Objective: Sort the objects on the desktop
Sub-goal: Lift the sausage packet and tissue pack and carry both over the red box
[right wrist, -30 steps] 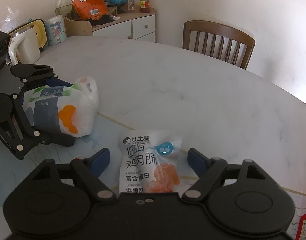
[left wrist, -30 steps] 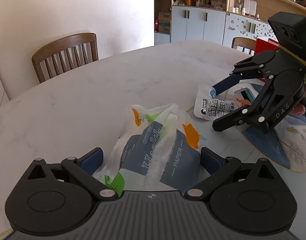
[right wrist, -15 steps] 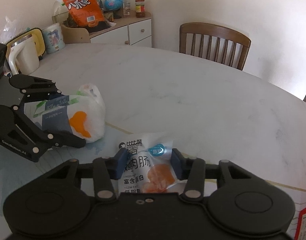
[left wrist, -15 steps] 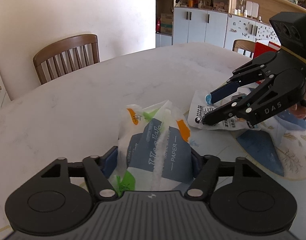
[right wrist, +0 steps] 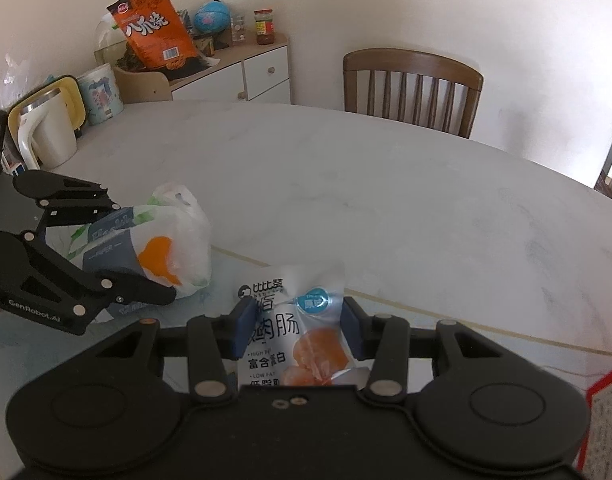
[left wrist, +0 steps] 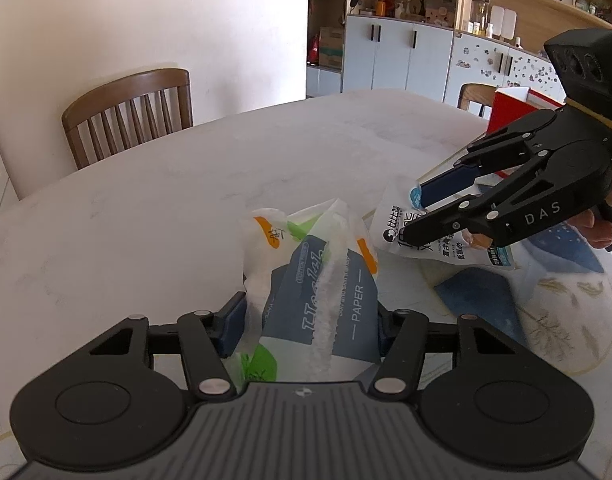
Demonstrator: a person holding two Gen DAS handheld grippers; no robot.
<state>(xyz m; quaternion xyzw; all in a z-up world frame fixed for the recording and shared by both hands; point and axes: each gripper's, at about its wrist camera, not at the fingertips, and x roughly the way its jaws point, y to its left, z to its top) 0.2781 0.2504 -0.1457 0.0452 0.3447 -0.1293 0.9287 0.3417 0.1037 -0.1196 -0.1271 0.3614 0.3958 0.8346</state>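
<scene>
Since a second ago both grippers have gone from spread wide to clamped on their packs, and the snack pouch is now riding higher in the left wrist view, off the placemat.

Desk (left wrist: 154, 216): white marble, oval, filling the middle of both views. Wooden chair (left wrist: 130, 116) sitting at its far edge, upper left of the left wrist view.

Placemat (left wrist: 565, 304): blue and cream, lying at lower right of the left wrist view.

Tissue pack (left wrist: 321, 280): white wrapper with a grey "PAPER" panel and orange and green marks, sitting at lower centre of the left wrist view. Left gripper (left wrist: 307, 320) is pinching it, blue pads pressing in on both sides. In the right wrist view the same pack (right wrist: 162, 248) is showing at mid left, with the left gripper (right wrist: 142, 248) around it.

Snack pouch (right wrist: 294, 332): white, orange picture, Chinese print, at lower centre of the right wrist view. Right gripper (right wrist: 296, 330) is squeezing it between both pads. In the left wrist view the pouch (left wrist: 397, 228) is hanging at mid right from the right gripper (left wrist: 415, 216), just beside the tissue pack.
</scene>
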